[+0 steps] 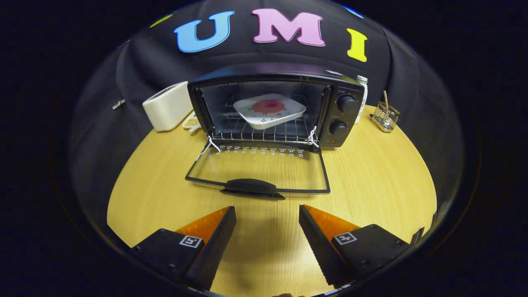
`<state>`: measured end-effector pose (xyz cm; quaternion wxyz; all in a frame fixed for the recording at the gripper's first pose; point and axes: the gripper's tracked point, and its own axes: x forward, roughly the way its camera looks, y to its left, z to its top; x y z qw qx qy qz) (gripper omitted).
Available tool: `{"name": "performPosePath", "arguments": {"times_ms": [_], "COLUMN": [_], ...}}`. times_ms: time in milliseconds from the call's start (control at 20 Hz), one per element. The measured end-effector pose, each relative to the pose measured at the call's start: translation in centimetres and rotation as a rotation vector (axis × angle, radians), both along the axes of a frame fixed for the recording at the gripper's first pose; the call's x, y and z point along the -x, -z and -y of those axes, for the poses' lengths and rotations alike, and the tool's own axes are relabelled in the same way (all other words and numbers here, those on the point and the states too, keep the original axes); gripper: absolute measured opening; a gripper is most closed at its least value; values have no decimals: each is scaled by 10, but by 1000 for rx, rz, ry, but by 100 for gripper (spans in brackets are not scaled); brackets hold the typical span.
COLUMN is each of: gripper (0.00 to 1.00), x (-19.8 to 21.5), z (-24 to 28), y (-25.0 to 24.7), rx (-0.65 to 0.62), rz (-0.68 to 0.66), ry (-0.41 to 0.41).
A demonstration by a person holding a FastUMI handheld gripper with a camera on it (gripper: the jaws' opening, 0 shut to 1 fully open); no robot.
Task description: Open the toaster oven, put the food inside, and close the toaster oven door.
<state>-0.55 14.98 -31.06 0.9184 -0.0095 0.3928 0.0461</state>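
Two fingers spread on hand-held gripper (267, 213), toaster oven (274, 105) door (258, 171) flat, facing them

A white bottle (362, 99) stands mostly hidden behind the toaster oven (342, 111).

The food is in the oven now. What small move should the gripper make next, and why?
Probably move forward and down so the open gripper reaches the handle of the door, ready to lift it. The plate already sits on the rack inside the oven, the door lies flat open, and the fingers hold nothing.
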Motion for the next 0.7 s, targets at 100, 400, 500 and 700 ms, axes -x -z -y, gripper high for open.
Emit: {"name": "performPosePath", "arguments": {"times_ms": [100, 400, 500, 700], "gripper": [99, 99, 99, 99], "x": [-2, -4, -10, -29], "z": [-2, -8, -11, -5], "y": [15, 50, 49, 52], "rx": [29, 68, 65, 23], "rz": [-40, -126, -102, -121], "ry": [-9, -30, -43, 0]}}
